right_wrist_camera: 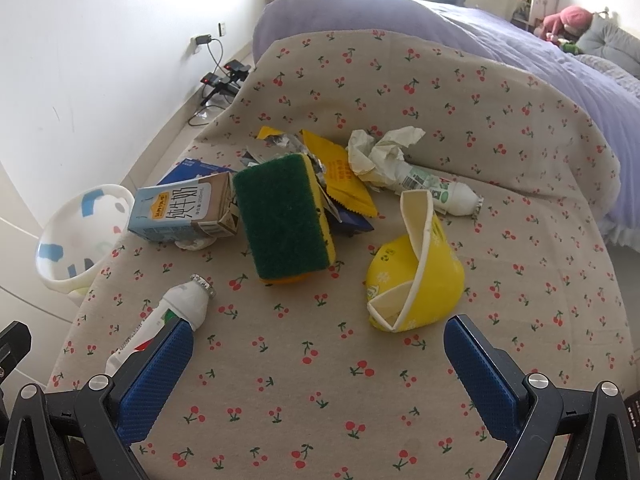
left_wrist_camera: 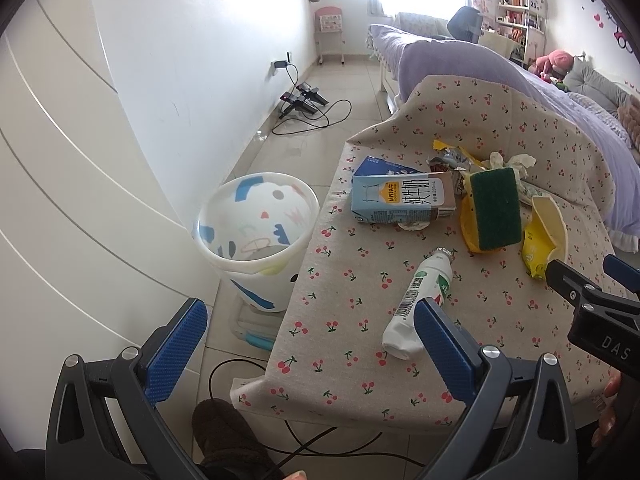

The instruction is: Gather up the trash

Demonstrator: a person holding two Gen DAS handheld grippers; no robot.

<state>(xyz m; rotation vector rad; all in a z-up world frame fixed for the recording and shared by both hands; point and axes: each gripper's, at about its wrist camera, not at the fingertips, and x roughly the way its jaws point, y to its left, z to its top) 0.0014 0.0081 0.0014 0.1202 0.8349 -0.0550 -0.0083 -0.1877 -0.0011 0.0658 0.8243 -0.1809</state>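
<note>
Trash lies on a cherry-print tablecloth (right_wrist_camera: 320,380): a white yogurt bottle (left_wrist_camera: 418,304) (right_wrist_camera: 168,320), a blue milk carton (left_wrist_camera: 400,200) (right_wrist_camera: 182,210), a green-and-yellow sponge (left_wrist_camera: 496,208) (right_wrist_camera: 286,218), a crushed yellow paper cup (right_wrist_camera: 416,276) (left_wrist_camera: 544,236), crumpled paper (right_wrist_camera: 380,150), yellow wrappers (right_wrist_camera: 344,176) and a second bottle (right_wrist_camera: 444,192). A white patterned bin (left_wrist_camera: 256,232) (right_wrist_camera: 76,236) stands on the floor left of the table. My left gripper (left_wrist_camera: 312,348) is open and empty at the table's front-left corner, by the bottle's base. My right gripper (right_wrist_camera: 316,364) is open and empty, just before the yellow cup.
A bed with a purple duvet (right_wrist_camera: 460,28) lies behind the table. Chargers and cables (left_wrist_camera: 304,104) lie on the floor by the white wall. A black cable (left_wrist_camera: 224,368) and a brown slipper (left_wrist_camera: 228,436) are on the floor below the table's front edge.
</note>
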